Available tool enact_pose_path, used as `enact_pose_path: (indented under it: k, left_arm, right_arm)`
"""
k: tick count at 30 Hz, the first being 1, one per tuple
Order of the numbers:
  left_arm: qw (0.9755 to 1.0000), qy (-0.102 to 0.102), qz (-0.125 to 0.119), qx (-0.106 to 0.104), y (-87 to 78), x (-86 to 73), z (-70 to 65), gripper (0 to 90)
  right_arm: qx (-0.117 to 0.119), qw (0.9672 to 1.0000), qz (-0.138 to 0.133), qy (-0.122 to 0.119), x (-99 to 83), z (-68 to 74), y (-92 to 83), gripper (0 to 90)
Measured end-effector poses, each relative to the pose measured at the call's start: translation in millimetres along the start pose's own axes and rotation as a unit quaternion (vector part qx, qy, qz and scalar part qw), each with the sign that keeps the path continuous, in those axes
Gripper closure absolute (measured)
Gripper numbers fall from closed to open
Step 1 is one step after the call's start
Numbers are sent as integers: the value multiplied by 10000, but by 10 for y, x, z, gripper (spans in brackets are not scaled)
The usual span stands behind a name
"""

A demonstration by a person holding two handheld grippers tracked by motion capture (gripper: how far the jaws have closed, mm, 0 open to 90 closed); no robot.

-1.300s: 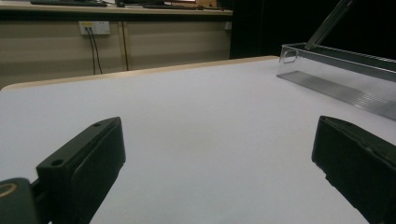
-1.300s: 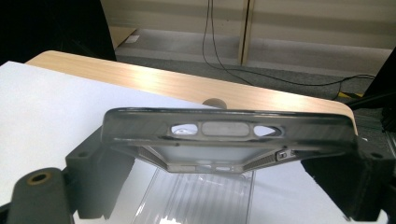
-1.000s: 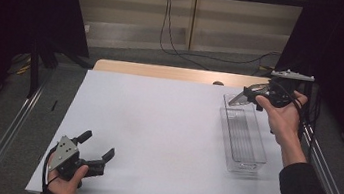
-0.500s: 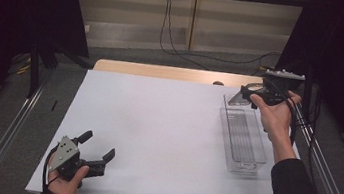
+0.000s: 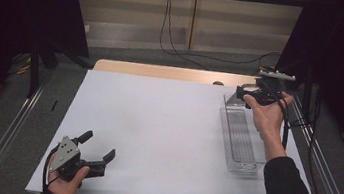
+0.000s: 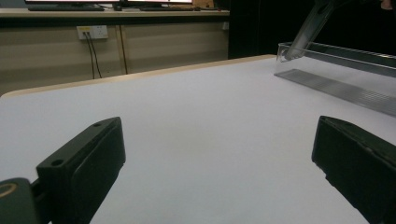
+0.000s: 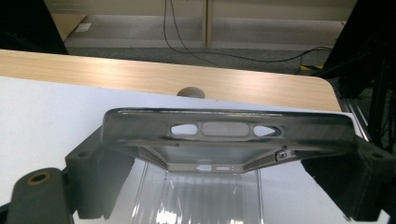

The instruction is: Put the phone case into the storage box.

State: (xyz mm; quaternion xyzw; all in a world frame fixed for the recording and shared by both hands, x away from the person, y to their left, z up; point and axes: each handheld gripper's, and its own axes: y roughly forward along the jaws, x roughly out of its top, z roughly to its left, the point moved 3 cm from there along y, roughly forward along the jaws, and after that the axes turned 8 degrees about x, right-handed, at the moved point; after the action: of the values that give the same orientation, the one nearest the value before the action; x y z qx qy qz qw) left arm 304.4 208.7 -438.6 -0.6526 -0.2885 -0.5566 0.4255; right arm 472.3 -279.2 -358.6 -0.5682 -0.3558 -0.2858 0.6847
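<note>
Being held up at the far right of the table: a clear phone case (image 7: 227, 135), clamped by its side edges between the jaws of the right gripper (image 5: 257, 94) and hanging just above the far end of a long clear plastic tray (image 5: 241, 136). Showing its rim edge-on in the right gripper view, with slot cut-outs along the edge and the ribbed tray floor visible through it. Appearing in the left gripper view as a tilted clear strip (image 6: 308, 28) over the tray's far corner (image 6: 336, 51). Gripping the right gripper from beside the tray: the person's right hand (image 5: 268, 117), dark sleeve trailing to the bottom edge. Lying lengthwise along the right side of the white table surface (image 5: 155, 135): the tray, with a strip of bare wood (image 5: 163, 71) beyond it. Resting at the near left corner, well apart from the tray: the left gripper (image 5: 96, 155), jaws spread wide with nothing between them, gripped by the left hand (image 5: 65, 184). Trailing down the wall behind: black cables (image 5: 169, 26).
</note>
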Motion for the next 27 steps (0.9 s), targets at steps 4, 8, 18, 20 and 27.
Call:
enact_pose_path:
  k: [4,8,18,20,27]
  left_arm:
    - [10000,10,-8,1,-6,4,0,27]
    - [10000,19,-3,5,-4,2,4,27]
    - [10000,-21,-4,-5,-2,-2,12,27]
    - [10000,-26,-6,-13,-3,-1,10,26]
    - [10000,7,-12,-16,-1,0,10,27]
  right_arm:
    - [-13,10000,11,-9,-16,20,23,119]
    - [-57,10000,41,64,-52,14,62,119]
    - [-228,9996,-16,167,-77,17,110,119]
    - [-238,9995,0,216,-84,21,125,118]
    - [-296,9993,100,216,-116,53,193,118]
